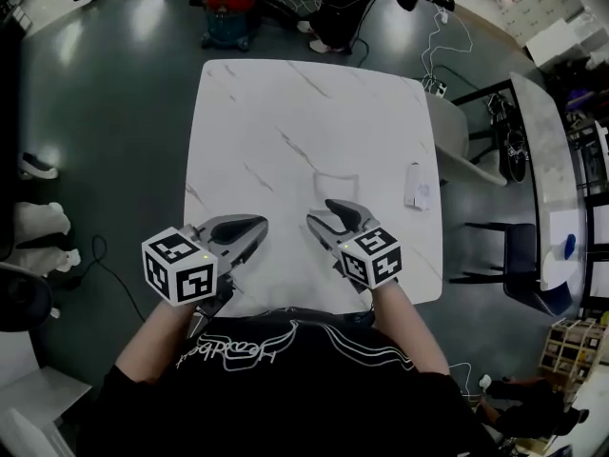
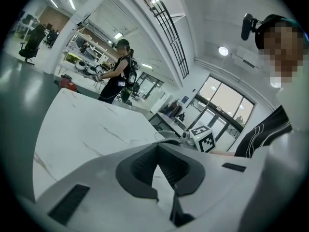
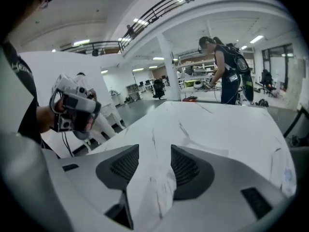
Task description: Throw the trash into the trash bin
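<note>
A: How do the claws stand?

B: The left gripper (image 1: 249, 231) is clenched on nothing, its tips meeting low over the near part of the white marble table (image 1: 285, 103). The right gripper (image 1: 320, 210), just beside it, is released. Its jaws are apart, with only bare tabletop between them.

A: And the trash?

B: A small white wrapper (image 1: 417, 187) lies flat on the table, ahead of the right gripper and off to its right. It is close to the table's right edge and apart from both claws.

A: Anything nearer than that?

B: Just ahead of the right gripper's tips a faint clear outline (image 1: 335, 184) lies on the marble. What it is I cannot tell.

A: And farther out?

B: To the right of the right gripper, off the table, stands a black chair (image 1: 504, 246). Past the table's far edge a person in dark clothes (image 1: 338, 8) stands, and left of them a red vacuum (image 1: 228, 12) sits on the grey floor.
</note>
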`<state>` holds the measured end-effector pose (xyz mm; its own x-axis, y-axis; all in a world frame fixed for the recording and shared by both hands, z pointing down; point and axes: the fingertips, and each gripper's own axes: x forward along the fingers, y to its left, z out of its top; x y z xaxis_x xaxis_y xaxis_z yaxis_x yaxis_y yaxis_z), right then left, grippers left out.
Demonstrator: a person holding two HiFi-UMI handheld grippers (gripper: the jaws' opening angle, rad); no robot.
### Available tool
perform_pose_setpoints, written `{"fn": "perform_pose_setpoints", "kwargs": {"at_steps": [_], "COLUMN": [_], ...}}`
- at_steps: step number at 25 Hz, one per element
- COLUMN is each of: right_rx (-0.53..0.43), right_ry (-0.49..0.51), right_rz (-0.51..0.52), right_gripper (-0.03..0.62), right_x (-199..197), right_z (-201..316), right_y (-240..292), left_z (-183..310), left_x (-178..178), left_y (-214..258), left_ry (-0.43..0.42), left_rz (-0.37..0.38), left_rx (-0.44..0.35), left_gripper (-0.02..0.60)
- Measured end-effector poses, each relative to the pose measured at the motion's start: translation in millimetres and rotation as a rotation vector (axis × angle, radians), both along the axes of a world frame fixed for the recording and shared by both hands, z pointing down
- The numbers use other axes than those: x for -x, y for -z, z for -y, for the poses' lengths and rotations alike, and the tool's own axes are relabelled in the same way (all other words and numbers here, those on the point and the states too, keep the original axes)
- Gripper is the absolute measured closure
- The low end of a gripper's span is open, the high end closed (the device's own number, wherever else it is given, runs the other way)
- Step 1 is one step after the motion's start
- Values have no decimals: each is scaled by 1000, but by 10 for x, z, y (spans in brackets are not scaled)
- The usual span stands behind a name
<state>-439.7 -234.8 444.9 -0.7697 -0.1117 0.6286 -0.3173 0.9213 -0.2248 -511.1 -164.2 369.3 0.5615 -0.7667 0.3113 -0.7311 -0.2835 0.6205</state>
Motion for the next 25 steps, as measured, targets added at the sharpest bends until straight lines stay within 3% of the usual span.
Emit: {"fn": "perform_pose_setpoints", "kwargs": {"at_steps": [7,15,20,25], "right_rx": [-160,-128,-174,-204], "right_ry": [104,55,18,48], "right_rz": [-179,-307,-350,-365], "right_gripper": [385,393,478,513], "right_x": [161,108,88,109], "right_z": [26,89,207,213], "right_y": [-431,-749,-819,-883], "left_z": [-70,-183,-224,-266], "left_x": [90,209,289,332], "left_y": [-107,-147,-155,-187], "left_ry": [33,68,92,105], "left_rz": [-6,-20,-22,-26], "left_rx": [22,30,28,29], "left_gripper": [578,578,578,578]}}
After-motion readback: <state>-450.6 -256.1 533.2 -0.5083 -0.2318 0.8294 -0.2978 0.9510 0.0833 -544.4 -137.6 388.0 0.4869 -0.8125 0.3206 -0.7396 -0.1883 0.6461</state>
